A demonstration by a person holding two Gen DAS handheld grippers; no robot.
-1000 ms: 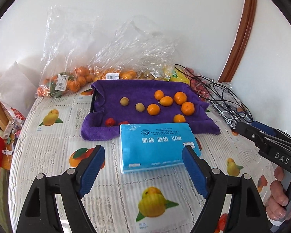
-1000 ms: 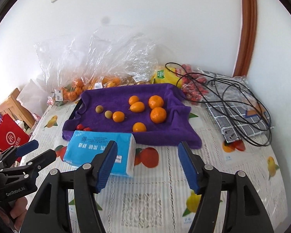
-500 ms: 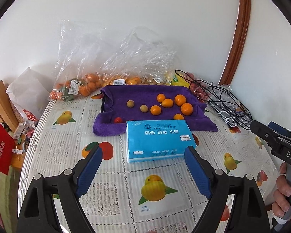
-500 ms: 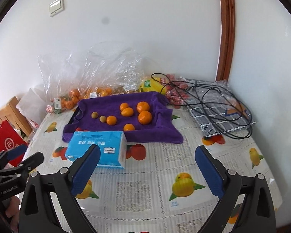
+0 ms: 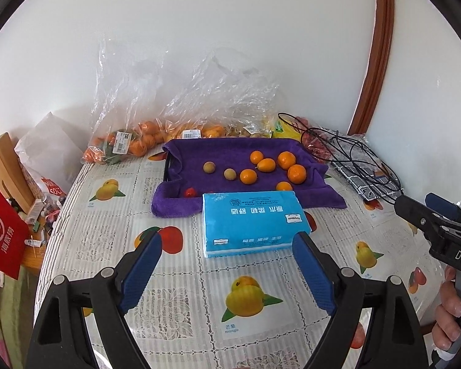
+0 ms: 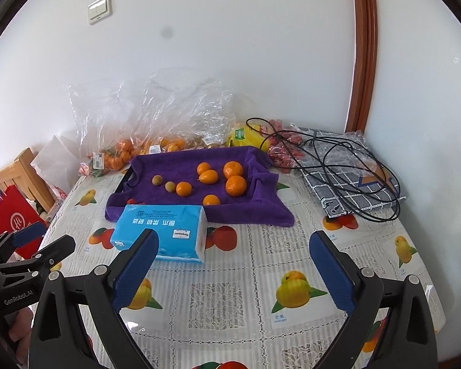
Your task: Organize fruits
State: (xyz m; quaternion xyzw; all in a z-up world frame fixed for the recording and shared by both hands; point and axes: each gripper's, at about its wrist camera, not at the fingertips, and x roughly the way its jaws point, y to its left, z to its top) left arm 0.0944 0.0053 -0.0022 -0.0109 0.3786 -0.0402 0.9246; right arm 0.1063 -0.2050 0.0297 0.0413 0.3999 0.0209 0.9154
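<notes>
Both the left gripper (image 5: 227, 272) and the right gripper (image 6: 233, 269) hang spread wide and empty above the tablecloth (image 6: 261, 276). The oranges (image 6: 236, 185) lie on the purple towel (image 6: 175, 169), behind a blue tissue pack (image 5: 252, 223).

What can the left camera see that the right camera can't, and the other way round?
Only the left wrist view shows the right gripper held in a hand. Only the right wrist view shows the left gripper and the whole checked cloth under the black cable. Both show the purple towel with oranges, the blue tissue pack and the plastic fruit bags.
</notes>
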